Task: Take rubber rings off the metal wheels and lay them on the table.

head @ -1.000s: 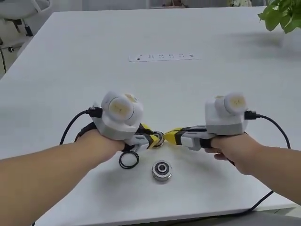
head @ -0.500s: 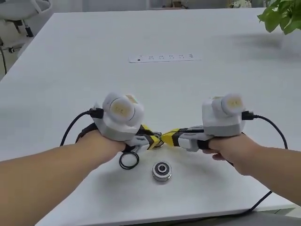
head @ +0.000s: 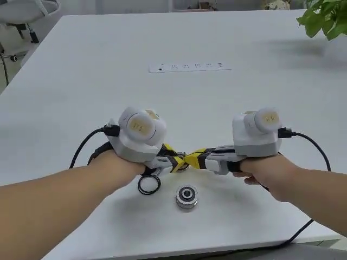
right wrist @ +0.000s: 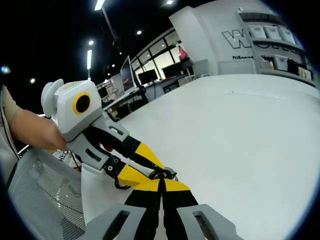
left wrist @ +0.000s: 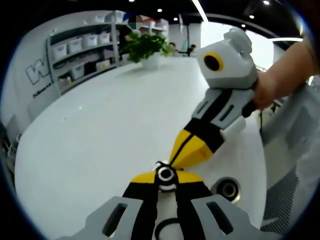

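Above the white table (head: 227,97) my two grippers meet tip to tip. My left gripper (head: 175,161) is shut on a small metal wheel (head: 183,159), which sits between its yellow tips (left wrist: 165,175). My right gripper (head: 191,158) comes in from the opposite side and is shut, its tips (right wrist: 161,181) pinching the dark rubber ring at that wheel's rim (right wrist: 167,173). A loose black rubber ring (head: 148,184) lies on the table below my left hand. A second metal wheel (head: 186,196) stands on the table beside it, also seen as the wheel (left wrist: 228,189) to the right of my left gripper.
A white power strip (head: 190,66) lies further back at the table's middle. A green plant (head: 325,19) stands at the far right corner. Black cables (head: 87,142) trail from both grippers, and the table's front edge is close behind the hands.
My right gripper has shifted slightly left, closing the gap to the left gripper's tips. The loose ring and the second wheel have not moved.
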### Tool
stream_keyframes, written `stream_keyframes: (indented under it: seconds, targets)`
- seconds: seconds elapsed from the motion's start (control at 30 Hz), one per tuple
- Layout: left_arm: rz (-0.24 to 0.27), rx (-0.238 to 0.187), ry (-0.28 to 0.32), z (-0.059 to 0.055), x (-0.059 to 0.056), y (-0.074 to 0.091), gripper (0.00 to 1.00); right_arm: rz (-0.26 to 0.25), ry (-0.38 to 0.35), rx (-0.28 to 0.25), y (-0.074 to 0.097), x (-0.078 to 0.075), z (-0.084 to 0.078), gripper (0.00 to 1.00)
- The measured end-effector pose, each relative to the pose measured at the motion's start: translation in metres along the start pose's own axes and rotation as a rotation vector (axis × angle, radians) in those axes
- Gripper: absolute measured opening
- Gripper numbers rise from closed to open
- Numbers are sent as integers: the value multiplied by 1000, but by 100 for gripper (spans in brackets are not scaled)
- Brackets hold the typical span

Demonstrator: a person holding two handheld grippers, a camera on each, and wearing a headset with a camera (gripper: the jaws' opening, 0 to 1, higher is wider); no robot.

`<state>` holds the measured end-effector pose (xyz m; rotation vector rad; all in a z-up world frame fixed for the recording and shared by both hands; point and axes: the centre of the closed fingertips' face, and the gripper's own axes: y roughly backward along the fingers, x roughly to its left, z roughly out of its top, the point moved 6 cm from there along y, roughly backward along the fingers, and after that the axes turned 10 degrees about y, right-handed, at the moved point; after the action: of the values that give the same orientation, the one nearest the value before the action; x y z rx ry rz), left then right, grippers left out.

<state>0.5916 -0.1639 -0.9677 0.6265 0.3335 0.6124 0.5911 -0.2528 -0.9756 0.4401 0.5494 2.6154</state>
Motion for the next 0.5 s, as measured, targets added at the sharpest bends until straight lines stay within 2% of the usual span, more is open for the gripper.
stream_keyframes:
  seconds: [0.5]
  targets:
    - [-3,1,0,0,0,0,13,9,-40,-19,3,-1,0,0]
